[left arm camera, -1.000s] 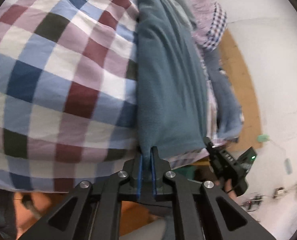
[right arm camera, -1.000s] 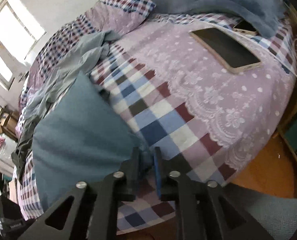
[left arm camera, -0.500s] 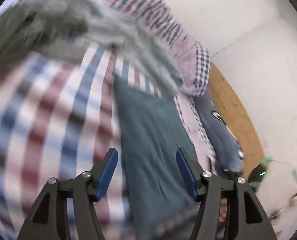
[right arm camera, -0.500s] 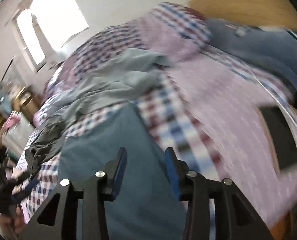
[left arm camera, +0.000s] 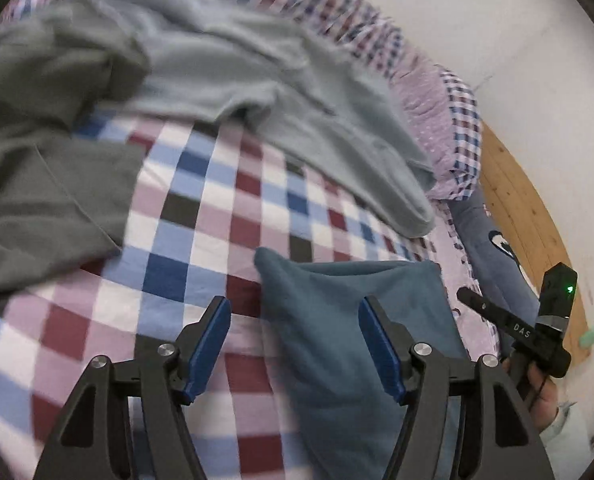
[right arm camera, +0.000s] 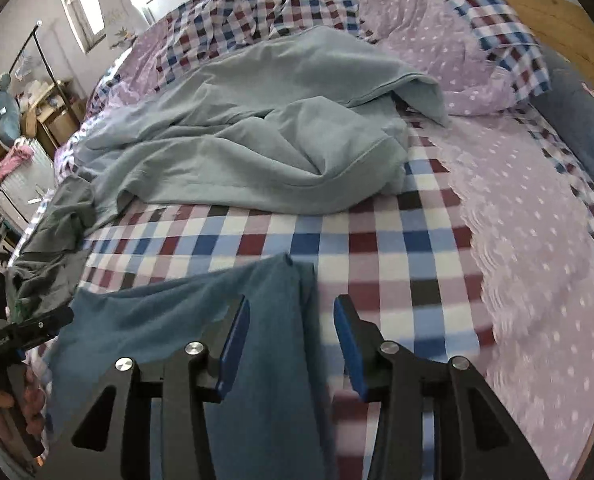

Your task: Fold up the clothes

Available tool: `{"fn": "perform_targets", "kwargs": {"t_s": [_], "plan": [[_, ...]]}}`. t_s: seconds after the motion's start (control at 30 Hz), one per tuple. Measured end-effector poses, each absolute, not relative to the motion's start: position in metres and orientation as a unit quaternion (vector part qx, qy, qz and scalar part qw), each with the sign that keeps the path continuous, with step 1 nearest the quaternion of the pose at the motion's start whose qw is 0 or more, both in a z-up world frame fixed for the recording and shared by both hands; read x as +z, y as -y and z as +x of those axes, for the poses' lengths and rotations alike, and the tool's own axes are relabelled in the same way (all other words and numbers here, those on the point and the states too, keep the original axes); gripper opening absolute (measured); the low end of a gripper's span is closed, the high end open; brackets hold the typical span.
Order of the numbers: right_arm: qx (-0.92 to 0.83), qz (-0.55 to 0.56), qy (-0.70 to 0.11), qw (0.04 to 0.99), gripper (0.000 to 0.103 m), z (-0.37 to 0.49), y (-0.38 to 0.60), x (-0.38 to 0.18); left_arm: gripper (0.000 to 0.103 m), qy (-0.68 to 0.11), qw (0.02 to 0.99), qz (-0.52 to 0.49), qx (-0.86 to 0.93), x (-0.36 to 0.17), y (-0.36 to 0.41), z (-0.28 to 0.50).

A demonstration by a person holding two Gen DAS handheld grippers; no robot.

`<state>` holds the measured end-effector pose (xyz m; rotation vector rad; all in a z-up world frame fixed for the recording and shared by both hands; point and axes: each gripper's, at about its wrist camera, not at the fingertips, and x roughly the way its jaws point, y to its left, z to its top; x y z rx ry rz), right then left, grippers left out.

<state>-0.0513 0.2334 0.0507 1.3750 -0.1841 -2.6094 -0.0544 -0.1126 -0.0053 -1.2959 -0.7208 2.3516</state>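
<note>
A folded teal fleece garment (left arm camera: 353, 320) lies flat on the checked bed sheet (left arm camera: 201, 216); it also shows in the right wrist view (right arm camera: 201, 336). My left gripper (left arm camera: 295, 348) is open above its left corner, empty. My right gripper (right arm camera: 291, 344) is open above its right corner, empty. A crumpled light grey-blue garment (right arm camera: 257, 140) lies farther back on the bed and shows in the left wrist view (left arm camera: 257, 68) too. A dark grey garment (left arm camera: 41, 160) lies at the left.
A lilac dotted pillow (right arm camera: 449, 40) and a blue plush toy (left arm camera: 497, 256) lie by the wooden headboard (left arm camera: 513, 184). The other hand-held gripper (left arm camera: 537, 332) shows at the right. Shelves and a laundry basket (right arm camera: 21, 176) stand beyond the bed's left side.
Both grippers have let go of the teal garment, opened and pulled back. The garment now lies flat on the sheet. The views have swung up toward the pile of clothes.
</note>
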Motion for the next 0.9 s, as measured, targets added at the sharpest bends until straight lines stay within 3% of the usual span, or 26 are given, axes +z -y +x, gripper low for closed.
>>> {"fn": "perform_targets", "kwargs": {"t_s": [0.13, 0.2, 0.23, 0.27, 0.33, 0.43, 0.6, 0.77, 0.83, 0.9], "plan": [[-0.872, 0.476, 0.045, 0.108, 0.047, -0.073, -0.224, 0.040, 0.065, 0.253, 0.192, -0.452, 0.834, -0.012, 0.106, -0.063], [-0.869, 0.480, 0.041, 0.112, 0.047, -0.079, -0.220, 0.034, 0.038, 0.262, 0.189, -0.452, 0.831, -0.012, 0.106, -0.065], [-0.868, 0.482, 0.039, 0.113, 0.047, -0.081, -0.218, 0.032, 0.031, 0.264, 0.181, -0.454, 0.832, -0.013, 0.106, -0.066], [-0.867, 0.484, 0.038, 0.115, 0.041, -0.082, -0.216, 0.029, 0.025, 0.265, 0.173, -0.456, 0.832, -0.013, 0.106, -0.067], [-0.869, 0.481, 0.033, 0.113, 0.005, -0.082, -0.214, 0.029, 0.019, 0.263, 0.171, -0.461, 0.830, -0.016, 0.102, -0.070], [-0.888, 0.451, 0.010, 0.094, 0.003, -0.075, -0.208, 0.042, 0.007, 0.255, 0.171, -0.460, 0.833, -0.016, 0.097, -0.072], [-0.915, 0.400, -0.015, 0.051, 0.002, -0.071, -0.201, 0.067, 0.004, 0.281, 0.179, -0.418, 0.845, -0.004, 0.104, -0.069], [-0.892, 0.448, -0.059, 0.022, 0.003, -0.094, -0.196, 0.032, 0.005, 0.274, 0.143, -0.437, 0.845, -0.025, 0.096, -0.086], [-0.890, 0.452, -0.057, -0.008, 0.008, -0.094, -0.202, 0.027, 0.008, 0.275, 0.134, -0.441, 0.844, -0.029, 0.096, -0.089], [-0.896, 0.438, -0.055, -0.052, 0.019, -0.088, -0.206, 0.038, 0.013, 0.268, 0.122, -0.434, 0.851, -0.023, 0.098, -0.088]]}}
